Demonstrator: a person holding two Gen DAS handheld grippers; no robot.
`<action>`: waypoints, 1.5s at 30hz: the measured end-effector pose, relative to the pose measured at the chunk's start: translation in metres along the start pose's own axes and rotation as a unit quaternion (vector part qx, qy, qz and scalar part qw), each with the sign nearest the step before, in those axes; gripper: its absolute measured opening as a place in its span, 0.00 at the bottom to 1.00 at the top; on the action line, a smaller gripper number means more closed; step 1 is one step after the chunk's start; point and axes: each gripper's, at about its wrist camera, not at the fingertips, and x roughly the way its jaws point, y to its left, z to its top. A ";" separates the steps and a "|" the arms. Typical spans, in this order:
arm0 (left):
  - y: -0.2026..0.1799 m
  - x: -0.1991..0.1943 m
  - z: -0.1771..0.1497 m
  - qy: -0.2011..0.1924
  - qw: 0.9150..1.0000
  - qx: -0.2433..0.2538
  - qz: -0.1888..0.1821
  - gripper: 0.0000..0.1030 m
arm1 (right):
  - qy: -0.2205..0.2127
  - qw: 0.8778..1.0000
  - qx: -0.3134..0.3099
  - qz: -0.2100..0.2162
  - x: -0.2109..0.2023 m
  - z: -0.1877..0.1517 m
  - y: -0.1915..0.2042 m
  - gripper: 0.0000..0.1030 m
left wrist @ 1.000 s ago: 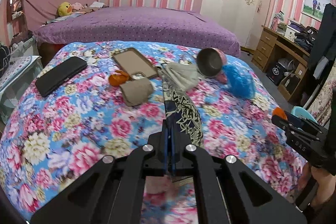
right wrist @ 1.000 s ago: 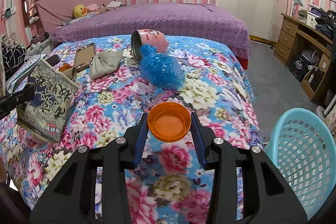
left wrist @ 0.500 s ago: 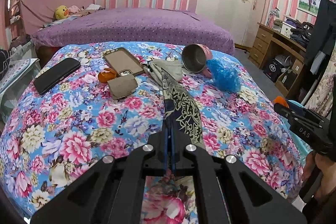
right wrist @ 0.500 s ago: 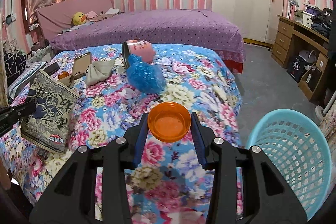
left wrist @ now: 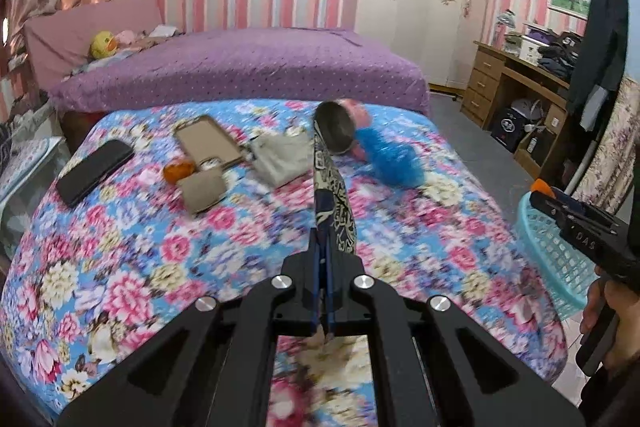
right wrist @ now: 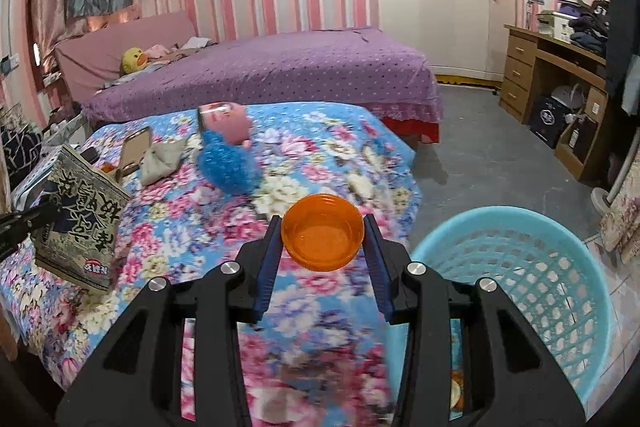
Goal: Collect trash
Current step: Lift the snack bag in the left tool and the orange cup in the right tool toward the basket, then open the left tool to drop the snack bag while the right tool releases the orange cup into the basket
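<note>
Orange lid (right wrist: 322,237) in right gripper (right wrist: 322,247), printed bag (left wrist: 334,203) pinched in left gripper (left wrist: 323,267); neither binned in basket (right wrist: 560,267); blue wrapper (right wrist: 228,167), can (right wrist: 224,123) remain on bed (right wrist: 320,155).

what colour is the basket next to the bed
Light blue, a plastic lattice basket; it shows best in the right wrist view.

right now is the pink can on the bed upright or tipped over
Tipped over. The pink can lies on its side on the floral bedspread, its open mouth facing sideways, touching the blue plastic bag.
</note>
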 end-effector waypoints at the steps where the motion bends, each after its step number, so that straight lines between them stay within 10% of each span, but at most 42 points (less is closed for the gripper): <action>1: -0.008 -0.001 0.003 -0.004 1.000 0.008 -0.003 0.03 | -0.001 1.000 0.003 -0.005 -0.002 -0.001 -0.007 0.39; 22: -0.190 0.037 0.025 0.007 0.989 0.047 -0.137 0.03 | -0.003 0.982 0.106 -0.154 -0.055 -0.029 -0.179 0.39; 39: -0.265 0.091 0.000 0.079 0.977 0.098 -0.173 0.05 | 0.013 0.976 0.116 -0.182 -0.060 -0.047 -0.209 0.39; 41: -0.263 0.092 0.003 0.083 0.976 0.096 -0.175 0.11 | 0.015 0.977 0.113 -0.181 -0.059 -0.047 -0.206 0.39; 43: -0.261 0.091 0.007 0.077 0.978 0.090 -0.173 0.54 | 0.015 0.978 0.110 -0.178 -0.058 -0.046 -0.205 0.39; 45: -0.256 0.082 0.011 0.046 0.983 0.083 -0.159 0.68 | 0.016 0.978 0.108 -0.177 -0.057 -0.045 -0.203 0.39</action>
